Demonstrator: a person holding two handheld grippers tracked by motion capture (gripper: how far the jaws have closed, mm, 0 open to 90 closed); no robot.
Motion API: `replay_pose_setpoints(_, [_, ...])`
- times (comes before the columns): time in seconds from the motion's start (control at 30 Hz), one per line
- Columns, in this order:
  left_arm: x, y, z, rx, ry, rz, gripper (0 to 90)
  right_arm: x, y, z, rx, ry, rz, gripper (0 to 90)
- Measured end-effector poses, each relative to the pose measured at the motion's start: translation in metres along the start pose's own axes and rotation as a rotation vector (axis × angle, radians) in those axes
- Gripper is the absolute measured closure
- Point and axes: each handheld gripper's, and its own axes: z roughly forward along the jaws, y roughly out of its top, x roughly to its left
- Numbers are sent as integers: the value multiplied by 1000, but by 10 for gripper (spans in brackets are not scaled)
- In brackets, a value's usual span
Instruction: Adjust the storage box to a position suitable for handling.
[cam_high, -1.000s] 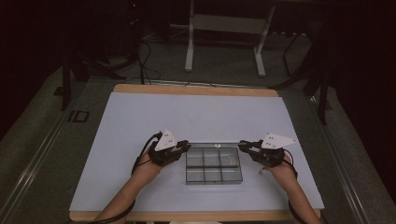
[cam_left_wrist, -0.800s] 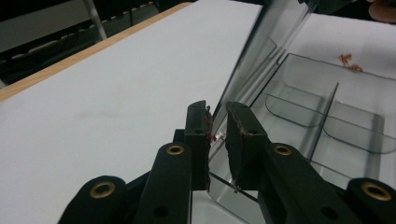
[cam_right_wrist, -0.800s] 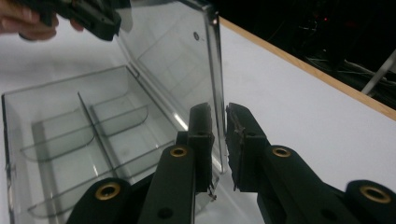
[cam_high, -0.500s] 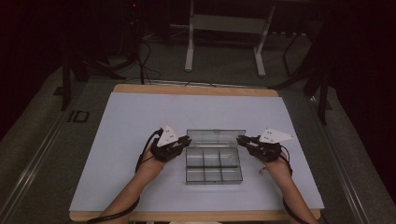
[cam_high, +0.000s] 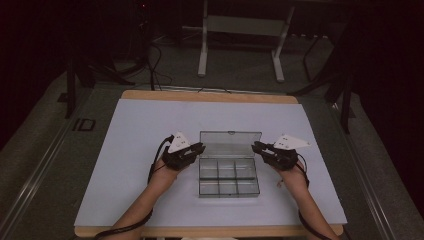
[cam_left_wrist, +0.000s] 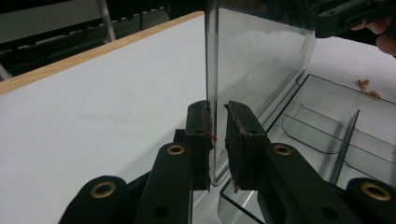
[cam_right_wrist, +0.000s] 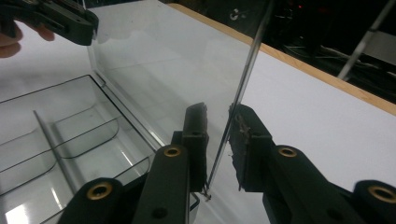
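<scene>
A clear plastic compartment box (cam_high: 229, 180) lies at the middle of the white table top, its lid (cam_high: 230, 144) swung up and standing open at the far side. My left gripper (cam_high: 201, 146) is at the lid's left edge. In the left gripper view its pads (cam_left_wrist: 217, 116) are closed on that edge (cam_left_wrist: 212, 56). My right gripper (cam_high: 255, 146) is at the lid's right edge. Its jaws (cam_right_wrist: 218, 119) have just been opening. The lid's edge (cam_right_wrist: 247, 60) stands between them, with a plain gap on one side. The box's compartments (cam_right_wrist: 56, 135) look empty.
The white mat (cam_high: 125, 150) covers a wooden-edged table (cam_high: 210, 96). Beyond the far edge stand a metal frame's legs (cam_high: 202, 50) and cables on a dark floor. Small brown crumbs (cam_left_wrist: 366, 87) lie on the mat beside the box.
The lid has swung up from nearly flat on the box to standing open at the far side. Both grippers have followed its side edges slightly away from me.
</scene>
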Motion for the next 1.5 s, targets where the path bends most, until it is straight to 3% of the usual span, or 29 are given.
replay_pose_setpoints(0.1, [1,0,2,-3,4,-16,796,1,1,3,9,-21,3,752])
replay_pose_setpoints(0.67, [11,-2,15,1,5,-112,746,-2,6,21,73,-72,151,684])
replay_pose_setpoints(1.33, [18,-8,27,49,-4,-212,668,-7,0,34,114,-73,251,610])
replay_pose_setpoints(1.5, [20,-9,31,75,-6,-233,639,-7,2,38,149,-92,238,583])
